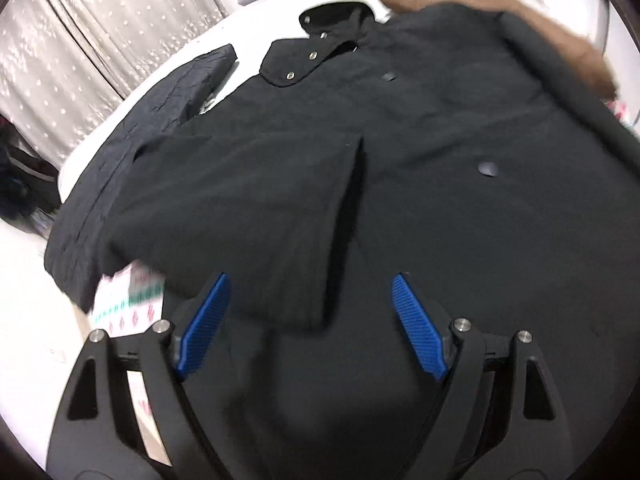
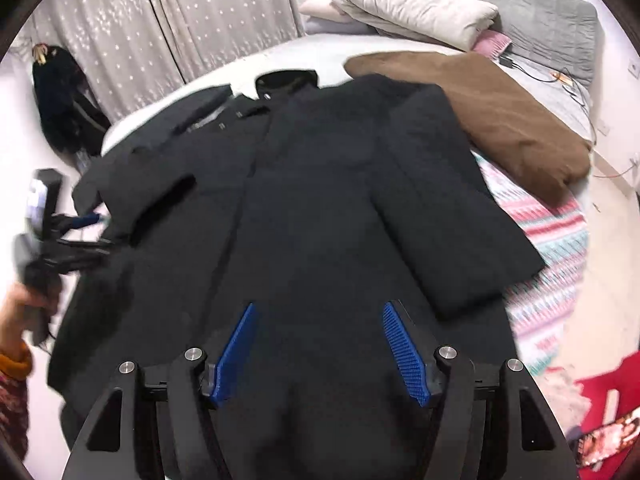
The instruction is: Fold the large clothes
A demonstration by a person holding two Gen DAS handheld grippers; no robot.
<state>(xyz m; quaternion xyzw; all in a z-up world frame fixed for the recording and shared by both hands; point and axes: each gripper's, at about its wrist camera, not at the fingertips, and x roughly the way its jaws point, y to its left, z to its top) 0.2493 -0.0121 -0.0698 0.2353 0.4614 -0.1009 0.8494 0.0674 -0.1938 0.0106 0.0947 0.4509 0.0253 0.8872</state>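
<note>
Hovering both my left gripper (image 1: 308, 324) and right gripper (image 2: 320, 354) wide apart and empty, I see one black coat (image 2: 320, 200) lying lengthwise, collar (image 2: 286, 80) pointing away from me.

Black coat (image 2: 320, 200) lies flat beneath spread blue fingers (image 2: 404, 354).

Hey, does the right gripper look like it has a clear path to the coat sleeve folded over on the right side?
Probably yes. The right gripper hangs open above the black coat, and the folded sleeve lies uncovered on top, just ahead to its right.
</note>
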